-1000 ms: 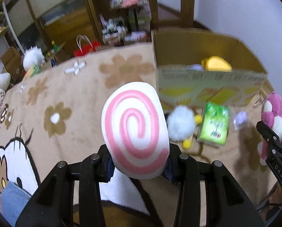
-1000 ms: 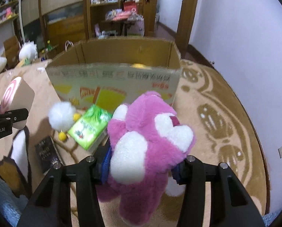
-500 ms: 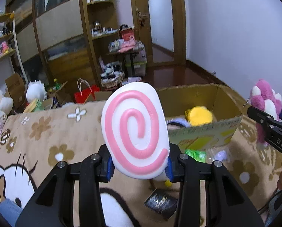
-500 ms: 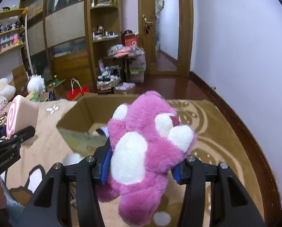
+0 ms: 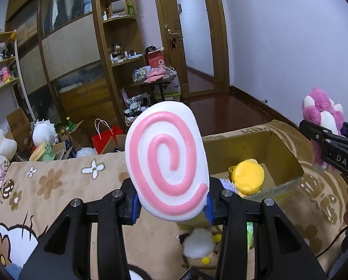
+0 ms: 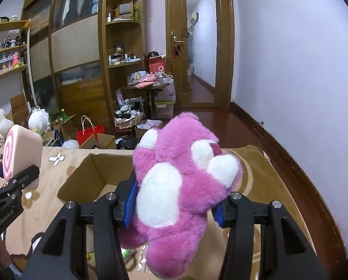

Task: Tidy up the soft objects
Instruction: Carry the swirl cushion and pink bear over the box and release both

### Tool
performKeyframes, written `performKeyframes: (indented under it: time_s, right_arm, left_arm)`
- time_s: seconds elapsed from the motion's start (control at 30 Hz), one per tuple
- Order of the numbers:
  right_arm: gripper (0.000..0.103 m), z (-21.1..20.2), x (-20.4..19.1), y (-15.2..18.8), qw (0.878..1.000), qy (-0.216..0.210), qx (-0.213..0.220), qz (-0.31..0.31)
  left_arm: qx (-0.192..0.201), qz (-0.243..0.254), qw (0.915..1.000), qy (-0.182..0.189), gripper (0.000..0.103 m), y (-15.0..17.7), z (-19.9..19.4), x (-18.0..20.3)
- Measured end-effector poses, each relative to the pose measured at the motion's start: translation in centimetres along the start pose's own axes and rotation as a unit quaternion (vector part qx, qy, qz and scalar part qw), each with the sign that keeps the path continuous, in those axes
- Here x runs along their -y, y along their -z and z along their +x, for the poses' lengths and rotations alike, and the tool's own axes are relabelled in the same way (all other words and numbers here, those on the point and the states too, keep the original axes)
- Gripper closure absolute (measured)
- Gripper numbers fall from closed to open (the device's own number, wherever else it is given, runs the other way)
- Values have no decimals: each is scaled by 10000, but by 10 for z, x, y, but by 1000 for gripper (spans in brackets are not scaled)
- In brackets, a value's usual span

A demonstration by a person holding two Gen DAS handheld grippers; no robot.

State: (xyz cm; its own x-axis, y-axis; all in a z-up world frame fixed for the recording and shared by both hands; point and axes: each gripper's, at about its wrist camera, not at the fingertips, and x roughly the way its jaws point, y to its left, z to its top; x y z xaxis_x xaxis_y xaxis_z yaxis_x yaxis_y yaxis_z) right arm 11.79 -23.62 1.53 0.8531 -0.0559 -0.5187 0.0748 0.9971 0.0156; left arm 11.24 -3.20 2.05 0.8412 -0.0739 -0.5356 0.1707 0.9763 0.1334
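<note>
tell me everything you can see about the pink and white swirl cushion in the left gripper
The swirl cushion is a thick, rounded oval slab, white on its face with one raised pink spiral; it looks smooth and squishy, like foam. From the right wrist view its side looks pale peach. It stands upright, tilted slightly, clamped at its lower edge between the blue pads of the left gripper, clear of the carpet. Nothing else touches it. The open cardboard box lies behind it, to the right in the left wrist view.

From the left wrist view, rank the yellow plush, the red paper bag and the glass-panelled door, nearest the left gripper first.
From the left gripper, shut on the swirl cushion:
1. Yellow plush, right, inside the cardboard box.
2. Red paper bag, left, beyond the rug.
3. Glass-panelled door, far back wall.
</note>
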Motion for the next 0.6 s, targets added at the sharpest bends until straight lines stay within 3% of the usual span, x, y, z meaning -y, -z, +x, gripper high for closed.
performKeyframes:
  time_s: [0.33,0.6]
  right_arm:
    - [48,17,-2,-5,9998,29,130,-126]
    - [48,37,-2,6,9998,-145,-5,-167]
  left_arm:
    - [49,-3,9999,108,62,-6,27,8]
    - [-26,4,9997,242,61,-1,46,11]
